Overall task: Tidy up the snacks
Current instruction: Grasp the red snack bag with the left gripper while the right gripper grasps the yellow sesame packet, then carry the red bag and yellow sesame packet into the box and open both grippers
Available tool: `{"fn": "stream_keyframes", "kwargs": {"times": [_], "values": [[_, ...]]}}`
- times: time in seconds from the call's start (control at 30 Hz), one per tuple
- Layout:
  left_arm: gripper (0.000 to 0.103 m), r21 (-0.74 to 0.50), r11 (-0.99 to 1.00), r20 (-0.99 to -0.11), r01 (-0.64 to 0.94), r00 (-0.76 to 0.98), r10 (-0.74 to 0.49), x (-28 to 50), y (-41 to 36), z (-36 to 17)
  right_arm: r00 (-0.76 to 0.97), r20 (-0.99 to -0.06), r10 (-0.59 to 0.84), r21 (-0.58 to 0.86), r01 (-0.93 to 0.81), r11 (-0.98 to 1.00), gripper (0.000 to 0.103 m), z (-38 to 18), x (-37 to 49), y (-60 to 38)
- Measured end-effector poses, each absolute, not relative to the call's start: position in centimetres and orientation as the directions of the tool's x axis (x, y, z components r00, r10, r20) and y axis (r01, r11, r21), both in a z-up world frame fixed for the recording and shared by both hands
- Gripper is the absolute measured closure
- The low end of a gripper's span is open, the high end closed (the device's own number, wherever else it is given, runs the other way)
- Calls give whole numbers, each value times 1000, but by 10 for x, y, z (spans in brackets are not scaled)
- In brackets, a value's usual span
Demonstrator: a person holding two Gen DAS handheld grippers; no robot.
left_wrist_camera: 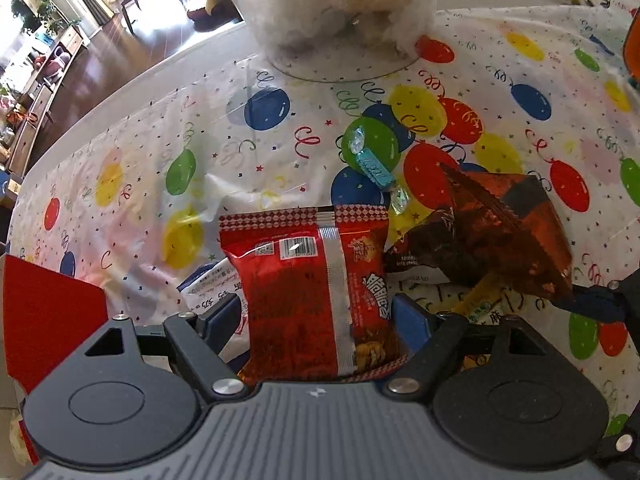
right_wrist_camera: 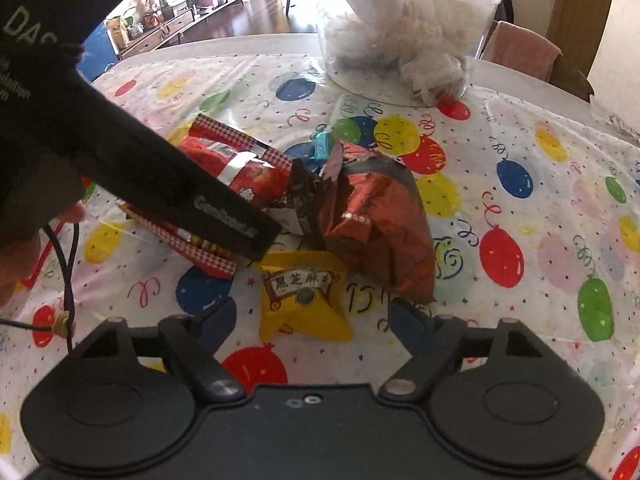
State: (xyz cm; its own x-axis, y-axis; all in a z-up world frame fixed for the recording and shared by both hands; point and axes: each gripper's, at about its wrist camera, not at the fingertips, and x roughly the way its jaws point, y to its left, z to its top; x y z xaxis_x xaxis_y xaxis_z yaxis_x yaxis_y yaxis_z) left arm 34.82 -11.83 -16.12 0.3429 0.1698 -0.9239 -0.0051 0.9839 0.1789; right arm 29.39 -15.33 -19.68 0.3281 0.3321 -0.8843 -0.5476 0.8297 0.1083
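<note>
Your left gripper (left_wrist_camera: 320, 312) sits with its jaws fairly wide around the red snack pack (left_wrist_camera: 316, 284), one blue pad on each long side; the pads look right against the film, so I read it as held, though contact is hard to confirm from this angle. Your right gripper (right_wrist_camera: 308, 316) is open and holds nothing, with the yellow packet (right_wrist_camera: 304, 296) lying between its fingers on the balloon tablecloth (right_wrist_camera: 540, 200). The snacks sit in one loose heap mid-table: the red pack, a crumpled dark red foil bag (left_wrist_camera: 500, 232), the yellow packet, a white-and-blue packet (left_wrist_camera: 208, 288) partly under the red pack, and a small teal wrapped candy (left_wrist_camera: 372, 168) just beyond. A clear plastic container (right_wrist_camera: 400, 32) with white wrappers inside stands well behind the heap, probably the destination, but I can't be sure. Handling, as a judgement: everything here is light, soft film, air-puffed and slippery, and the contents likely crush. Take the red pack across its middle, squeeze gently, and expect it to slide or pivot. The yellow packet is small and flat, so close on its body, not the crimped tips. The foil bag is crinkled and wide; pinch a folded edge. The candy is tiny; grab its body, not the twist ends. The tablecloth is thin plastic, so don't snag it.
</note>
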Motion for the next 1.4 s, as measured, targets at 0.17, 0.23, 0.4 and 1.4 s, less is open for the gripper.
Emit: {"fn": "stream_keyframes", "kwargs": {"times": [0.17,0.23,0.4,1.4], "values": [[21,175,984,-931,-17,324,171,353,-115,-169,335,-885,322,94,-548,831,35,-203,296,-148],[21,168,986,-933,-20,321,165,354,-113,-171,347,-884,315,83,-545,834,38,-204,296,-148],[21,131,991,-939,-38,316,136,355,-109,-172,372,-879,297,45,-557,829,53,-204,294,-145],[35,-51,996,-913,-73,407,-17,282,-64,-120,387,-857,340,127,-481,868,71,-149,244,-160]]}}
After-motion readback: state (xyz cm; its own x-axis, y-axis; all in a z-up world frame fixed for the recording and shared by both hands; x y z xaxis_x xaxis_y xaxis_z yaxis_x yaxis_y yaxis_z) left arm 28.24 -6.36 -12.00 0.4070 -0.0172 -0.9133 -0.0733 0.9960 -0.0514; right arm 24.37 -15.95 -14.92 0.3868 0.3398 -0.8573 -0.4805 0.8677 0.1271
